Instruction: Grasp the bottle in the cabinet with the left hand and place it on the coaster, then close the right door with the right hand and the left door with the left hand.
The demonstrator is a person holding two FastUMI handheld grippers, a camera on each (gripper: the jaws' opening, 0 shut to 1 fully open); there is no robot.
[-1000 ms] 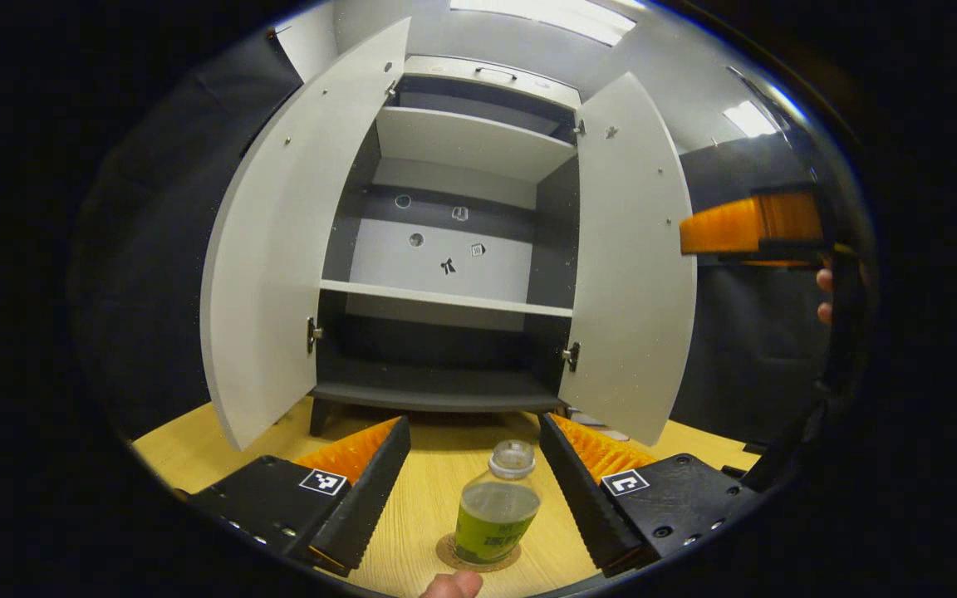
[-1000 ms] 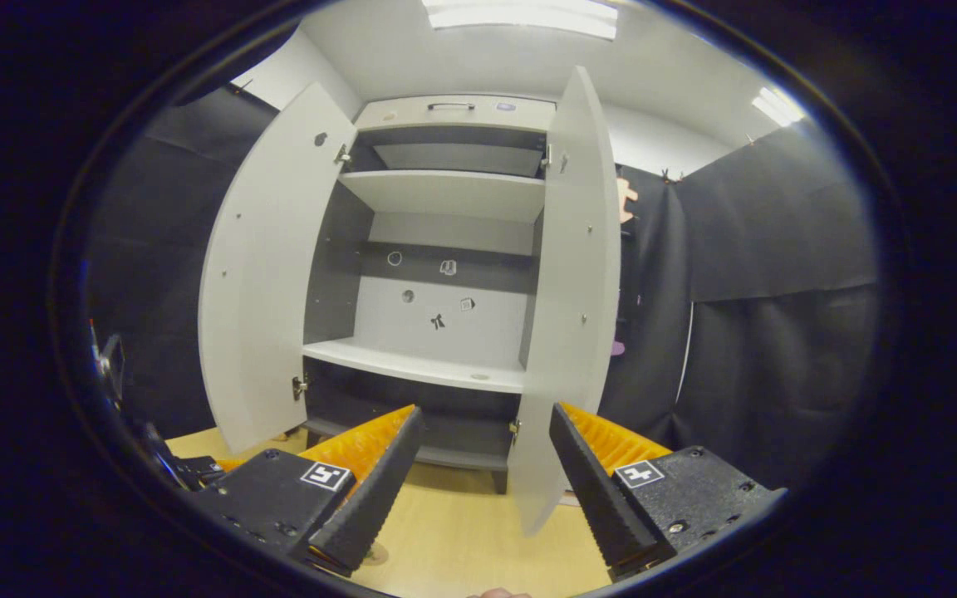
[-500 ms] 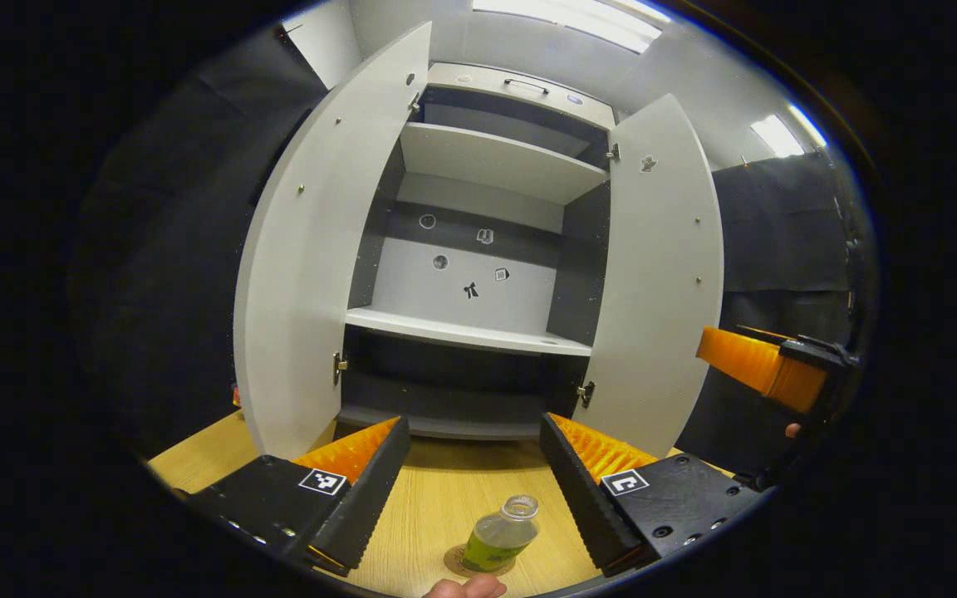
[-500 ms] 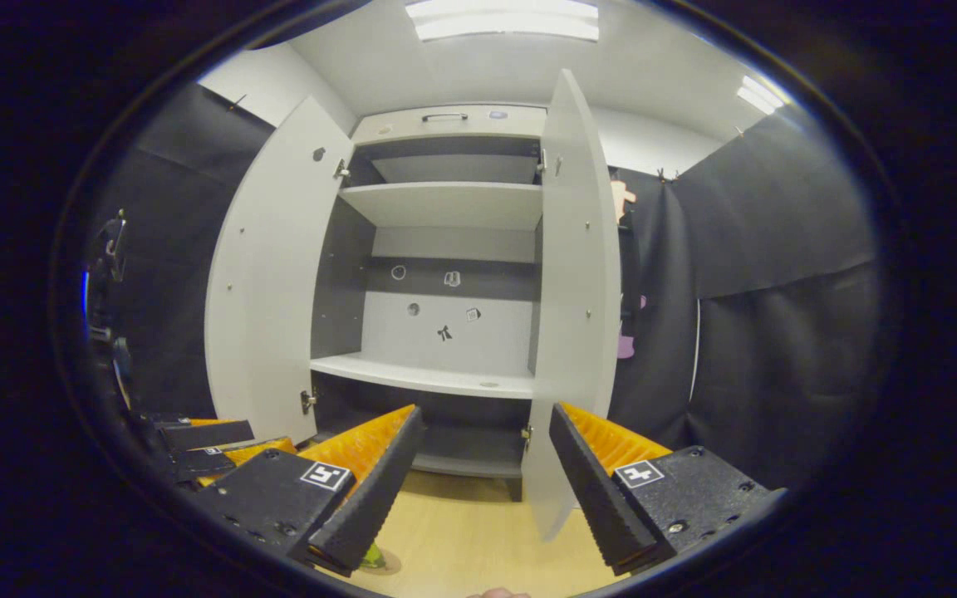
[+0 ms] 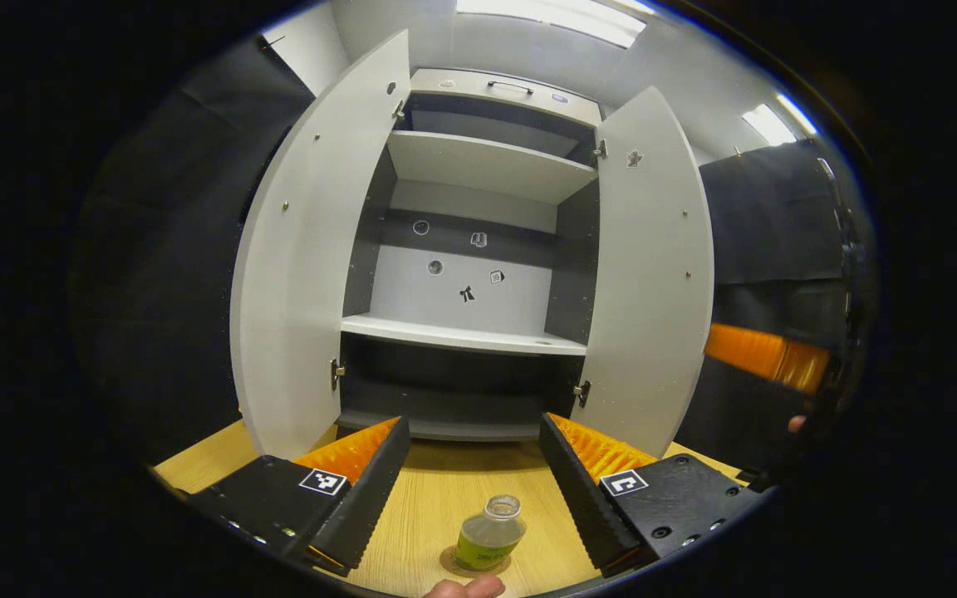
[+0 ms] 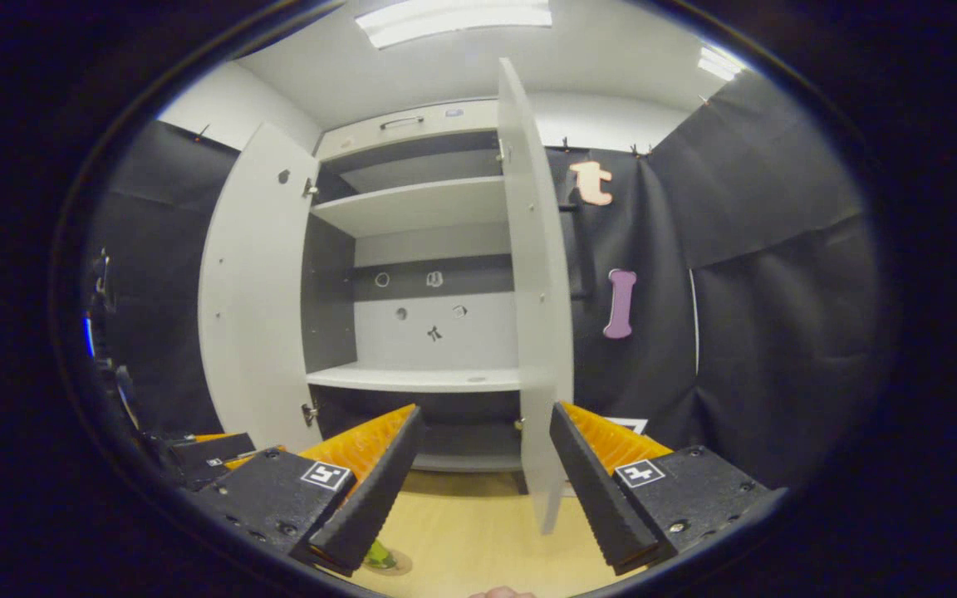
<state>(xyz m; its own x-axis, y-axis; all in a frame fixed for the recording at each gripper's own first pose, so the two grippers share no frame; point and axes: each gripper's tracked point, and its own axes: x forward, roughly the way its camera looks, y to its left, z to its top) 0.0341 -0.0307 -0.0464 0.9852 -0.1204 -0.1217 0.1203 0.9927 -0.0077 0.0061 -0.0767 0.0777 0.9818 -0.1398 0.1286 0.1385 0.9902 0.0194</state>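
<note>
Black cloth walled the booth behind a grey cabinet [image 5: 462,274] standing on a wooden table [image 5: 437,507]. Both doors hung open: left door [image 5: 304,266] swung wide, right door [image 5: 653,274] swung out too. In the right gripper view the right door [image 6: 538,316] showed nearly edge-on, its free edge between the fingers of the right gripper [image 6: 483,473].

Progress, judged from layout: the bottle [image 5: 488,544] was out of the cabinet and stood upright on the coaster [image 5: 472,565], on the table in front of the cabinet, so step one looked done. Shelves looked bare. Left to do: both door closings, right first. The right gripper looked lined up for that, but I couldn't tell if it touched the door.

Left gripper [image 5: 472,473] had its jaws spread wide, holding nothing, bottle low between them but apart from both fingers. Right gripper's jaws were also wide, gripping nothing.

Hard to read:
- right gripper in the left gripper view [image 5: 765,357] was blurred at the edge, only an orange finger clear
- coaster mostly covered by the bottle
- bottle in the right gripper view [image 6: 375,555] was just a green sliver behind a finger
- small stickers on the cabinet's back panel, too small to make out
</note>
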